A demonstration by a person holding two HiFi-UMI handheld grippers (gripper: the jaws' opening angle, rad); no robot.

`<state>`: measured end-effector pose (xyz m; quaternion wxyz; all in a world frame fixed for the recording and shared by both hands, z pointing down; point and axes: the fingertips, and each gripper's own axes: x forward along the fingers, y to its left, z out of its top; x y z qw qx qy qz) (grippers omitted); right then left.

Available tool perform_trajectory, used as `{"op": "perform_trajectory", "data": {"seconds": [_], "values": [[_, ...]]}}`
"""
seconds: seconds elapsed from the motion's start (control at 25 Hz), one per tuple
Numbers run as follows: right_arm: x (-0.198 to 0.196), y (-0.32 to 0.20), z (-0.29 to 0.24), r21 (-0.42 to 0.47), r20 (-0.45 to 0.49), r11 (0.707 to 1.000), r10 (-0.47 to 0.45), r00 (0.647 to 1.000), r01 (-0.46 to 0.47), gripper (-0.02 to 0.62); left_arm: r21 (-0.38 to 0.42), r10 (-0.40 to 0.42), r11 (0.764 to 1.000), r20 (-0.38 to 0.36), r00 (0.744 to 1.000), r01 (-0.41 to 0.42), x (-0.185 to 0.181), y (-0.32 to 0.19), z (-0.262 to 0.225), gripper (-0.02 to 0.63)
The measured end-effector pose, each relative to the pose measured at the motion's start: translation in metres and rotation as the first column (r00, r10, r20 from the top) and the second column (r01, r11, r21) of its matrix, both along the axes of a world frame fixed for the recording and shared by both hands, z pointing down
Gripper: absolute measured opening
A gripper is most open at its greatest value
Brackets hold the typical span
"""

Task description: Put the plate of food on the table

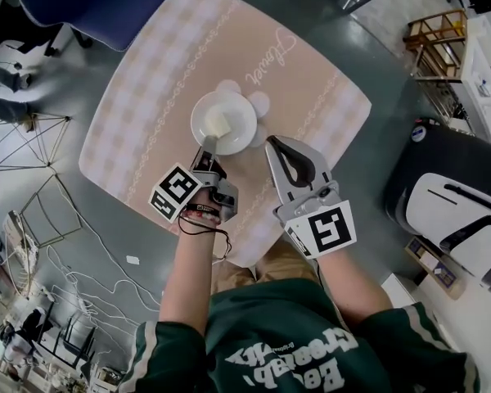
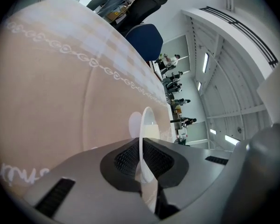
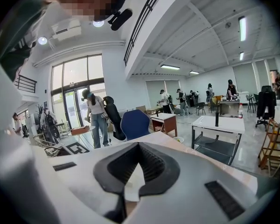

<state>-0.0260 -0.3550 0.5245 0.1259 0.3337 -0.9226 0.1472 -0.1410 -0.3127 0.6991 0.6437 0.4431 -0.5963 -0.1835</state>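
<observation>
Clamping the near rim of the white plate (image 1: 239, 107) with the left gripper (image 1: 208, 144): narrow, pads pressed on both faces of the thin edge, seen edge-on in the left gripper view. Holds the plate near the middle of the pink checked cloth (image 1: 155, 97), a little toward the near edge of the round grey table (image 1: 352, 64) (resting on the cloth or just off it: cannot tell). Carries a pale block of food (image 1: 220, 125) at the plate's centre. Points the right gripper (image 1: 272, 142) toward the far edge, just beside the plate's right rim and apart from it, tips drawn together on nothing; shows only a pale patch through the hollow behind the tips in the right gripper view. Bears a marker cube on each tool, the left cube (image 1: 176, 192) and the right cube (image 1: 328, 229), both over the near edge of the cloth. Lies cornerwise as a cloth, one corner pointing at the person's lap. Places a blue chair (image 1: 98, 2) past the far left edge of the table, with more people and desks well beyond in the hall.
</observation>
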Motion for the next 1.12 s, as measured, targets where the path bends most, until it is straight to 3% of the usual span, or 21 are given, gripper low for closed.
{"op": "perform_trajectory", "data": {"seconds": [0.36, 0.52, 0.6, 1.12], "values": [[0.002, -0.003, -0.003, 0.007, -0.006, 0.999, 0.041, 0.999, -0.041, 0.014, -0.1, 0.071, 0.993, 0.117, 0.991, -0.059, 0.003, 0.003, 0.0, 0.037], [0.0, -0.001, -0.005, 0.017, -0.019, 0.999, 0.036, 0.999, -0.036, 0.014, -0.089, 0.069, 0.994, 0.143, 0.987, -0.056, 0.002, 0.006, -0.005, 0.14], [-0.001, 0.001, -0.006, 0.018, -0.017, 0.999, 0.033, 0.999, -0.033, 0.014, -0.086, 0.053, 0.995, 0.139, 0.989, -0.041, 0.0, 0.009, -0.004, 0.179], [-0.006, 0.013, -0.028, 0.06, -0.007, 0.998, 0.025, 1.0, -0.024, 0.014, -0.007, -0.001, 1.0, 0.111, 0.994, 0.002, -0.008, 0.022, -0.029, 0.179]]}}
